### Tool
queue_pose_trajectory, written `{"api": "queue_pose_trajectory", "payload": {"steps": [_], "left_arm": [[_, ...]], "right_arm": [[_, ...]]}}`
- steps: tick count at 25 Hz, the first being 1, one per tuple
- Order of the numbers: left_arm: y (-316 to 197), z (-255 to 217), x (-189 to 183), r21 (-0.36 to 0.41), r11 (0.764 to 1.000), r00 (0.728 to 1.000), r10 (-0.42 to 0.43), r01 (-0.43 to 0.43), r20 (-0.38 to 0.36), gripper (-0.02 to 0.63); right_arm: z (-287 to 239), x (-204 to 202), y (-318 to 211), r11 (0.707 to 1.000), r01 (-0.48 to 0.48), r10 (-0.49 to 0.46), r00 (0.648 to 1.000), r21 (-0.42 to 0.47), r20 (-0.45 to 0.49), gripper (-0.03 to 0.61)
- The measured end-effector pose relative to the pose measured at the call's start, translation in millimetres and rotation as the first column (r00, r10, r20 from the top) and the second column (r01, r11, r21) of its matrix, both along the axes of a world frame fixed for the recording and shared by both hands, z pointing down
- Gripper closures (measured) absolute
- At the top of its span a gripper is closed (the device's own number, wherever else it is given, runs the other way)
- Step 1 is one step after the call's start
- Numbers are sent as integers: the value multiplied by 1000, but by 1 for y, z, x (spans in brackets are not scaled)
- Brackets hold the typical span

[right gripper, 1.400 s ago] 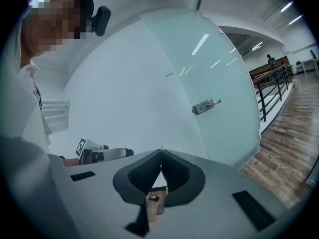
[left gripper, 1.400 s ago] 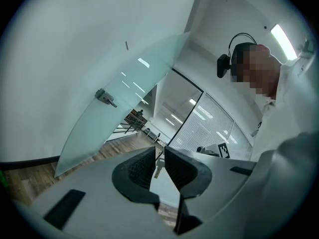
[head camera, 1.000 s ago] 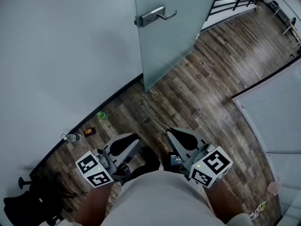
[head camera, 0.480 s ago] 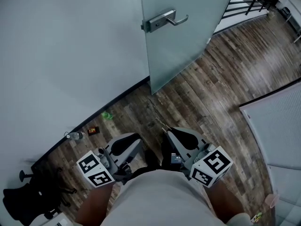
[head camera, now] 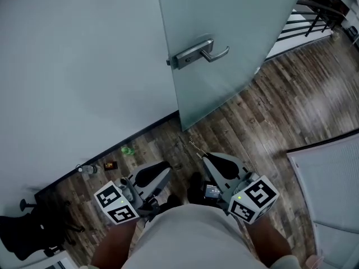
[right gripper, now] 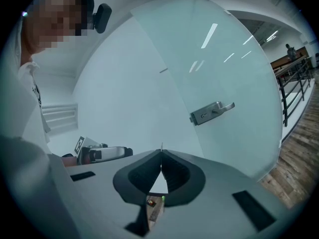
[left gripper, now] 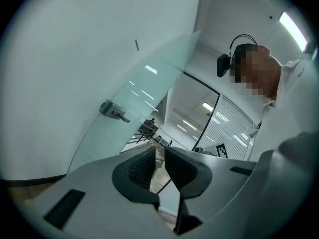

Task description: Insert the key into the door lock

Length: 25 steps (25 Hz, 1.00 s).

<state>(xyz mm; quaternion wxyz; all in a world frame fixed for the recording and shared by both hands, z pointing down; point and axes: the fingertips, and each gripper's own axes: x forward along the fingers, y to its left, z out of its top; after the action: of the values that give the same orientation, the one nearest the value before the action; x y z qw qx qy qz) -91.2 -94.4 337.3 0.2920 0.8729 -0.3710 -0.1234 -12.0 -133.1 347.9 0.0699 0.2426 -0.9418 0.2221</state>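
Observation:
A frosted glass door (head camera: 224, 43) carries a metal lever handle with its lock plate (head camera: 193, 53), also visible in the right gripper view as the handle (right gripper: 210, 112) and in the left gripper view as the handle (left gripper: 112, 109). My right gripper (head camera: 204, 157) is held low by my body, well short of the door, shut on a thin key (head camera: 196, 149) that pokes forward from its tips. In the right gripper view the key (right gripper: 161, 147) shows as a sliver above the closed right gripper (right gripper: 161, 154). My left gripper (head camera: 166, 170) stands open by a narrow gap, the left gripper (left gripper: 159, 152) holding nothing.
A white wall (head camera: 73, 66) runs left of the door. On the wood floor by its base lie a green scrap (head camera: 128, 149), a small dark object (head camera: 109, 165) and a bottle (head camera: 86, 168). A black chair base (head camera: 22, 234) is lower left, a railing (head camera: 320, 10) upper right.
The door and its handle have grown larger and dropped lower in the head view, so I have come closer to them. Both grippers keep their pose in front of my body.

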Motion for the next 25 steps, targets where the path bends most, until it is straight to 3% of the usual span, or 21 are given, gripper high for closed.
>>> {"api": "queue_pose_trajectory", "payload": {"steps": [8,16,25], "left_arm": [[-34,2,14,-11,999,999,-36,36,4,546],[-47,6,5,-28,998,999,-49,50,5,546],[-74,9,-16,-46,998,1000,29,-30,-11,546]], "right_arm": [[8,15,-36,999,28,-28,1000,-20,3,563],[14,18,-56,1000,7,-8,1000,-31,-12,563],[21,9,-82,994,-97,95,995,-50,-42,563]]}}
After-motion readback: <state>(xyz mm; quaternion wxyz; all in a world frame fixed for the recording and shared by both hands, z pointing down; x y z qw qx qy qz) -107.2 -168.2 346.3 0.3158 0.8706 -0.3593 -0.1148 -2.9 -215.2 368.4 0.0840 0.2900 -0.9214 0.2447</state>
